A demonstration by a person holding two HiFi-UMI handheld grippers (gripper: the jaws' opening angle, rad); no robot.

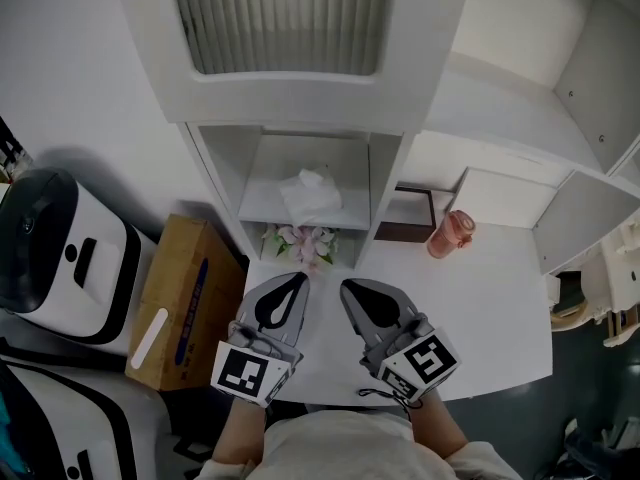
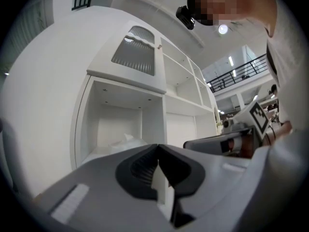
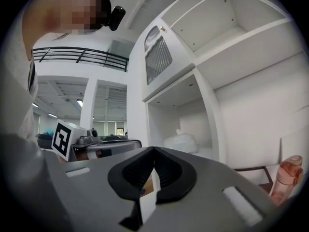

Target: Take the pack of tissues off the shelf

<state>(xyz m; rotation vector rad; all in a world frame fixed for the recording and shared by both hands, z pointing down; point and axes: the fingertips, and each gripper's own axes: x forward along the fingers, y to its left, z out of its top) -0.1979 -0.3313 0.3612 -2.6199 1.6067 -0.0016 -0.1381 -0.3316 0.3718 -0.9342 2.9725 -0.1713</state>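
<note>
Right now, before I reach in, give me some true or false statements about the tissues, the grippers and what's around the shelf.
1. The pack of tissues lies on the shelf inside the open cubby. True.
2. The left gripper holds the pack of tissues. False: its jaws are shut on nothing, short of the shelf.
3. A pink bottle stands on the table, right of the cubby. True.
4. The right gripper has its jaws wide apart. False: they are together and empty.
5. The flowers sit above the tissues. False: they sit below that shelf.
</note>
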